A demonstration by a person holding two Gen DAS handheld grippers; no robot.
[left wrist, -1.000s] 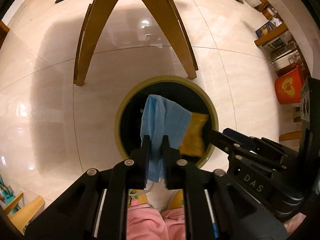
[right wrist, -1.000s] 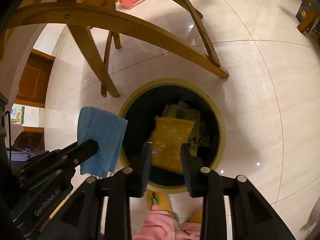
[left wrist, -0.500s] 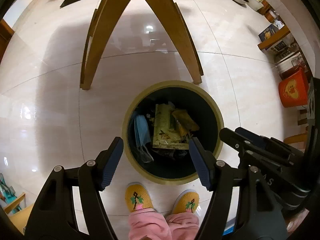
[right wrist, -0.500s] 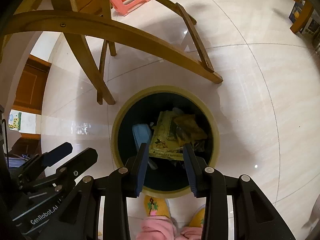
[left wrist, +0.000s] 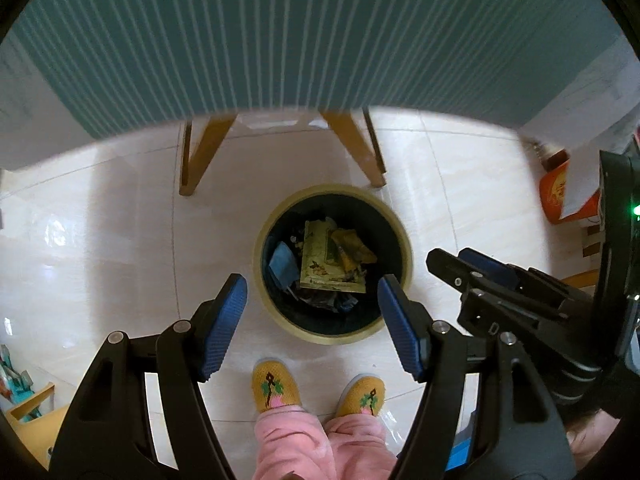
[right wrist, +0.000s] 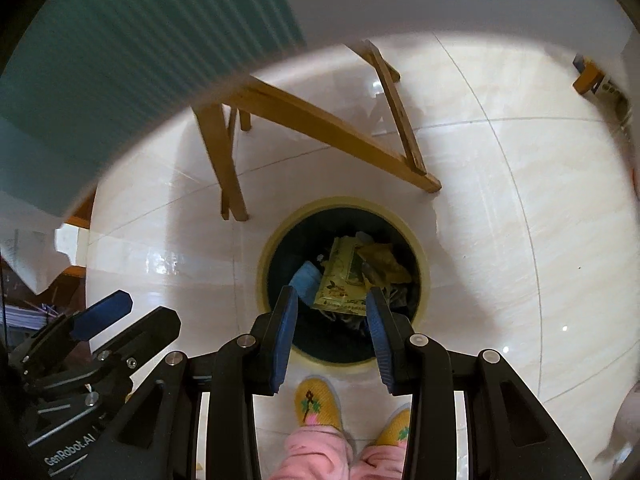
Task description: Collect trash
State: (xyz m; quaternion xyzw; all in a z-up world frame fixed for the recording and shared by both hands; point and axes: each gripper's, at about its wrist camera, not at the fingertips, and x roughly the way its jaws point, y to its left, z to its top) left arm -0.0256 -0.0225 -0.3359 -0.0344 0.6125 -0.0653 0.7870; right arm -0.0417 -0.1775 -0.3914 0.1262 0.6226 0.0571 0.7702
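The left gripper (left wrist: 312, 292) is hanging with its two blue-padded fingers (left wrist: 224, 320) spread wide apart, gripping nothing and touching nothing. The right gripper (right wrist: 332, 308) is standing with its fingers (right wrist: 286, 332) parted more narrowly, likewise empty. In the left wrist view the right gripper is showing at the right edge of the frame; in the right wrist view the left gripper is showing at the lower left.

Both tools are framing one round bin (left wrist: 404, 240) with a pale yellow rim, sitting on the tiled floor (left wrist: 100, 248) at the centre of each frame. Inside the bin, three main pieces are lying:
- one blue face mask (left wrist: 283, 267) at the left of the bin interior, its long axis running from upper right to lower left;
- one yellow-green printed packet (left wrist: 324, 264) at centre, lying flat, its long axis running roughly top to bottom of the frame;
- one crumpled yellow wrapper (left wrist: 354, 250) at the upper right, touching the packet.
Darker scraps beneath them are too obscured to count.

Below the bin, two yellow slippers (left wrist: 276, 386) and pink trouser legs (left wrist: 288, 440) are standing at the bottom centre. Two wooden legs (left wrist: 200, 152) are planted just above the bin. A teal ribbed surface (left wrist: 300, 32) is filling the upper frame.
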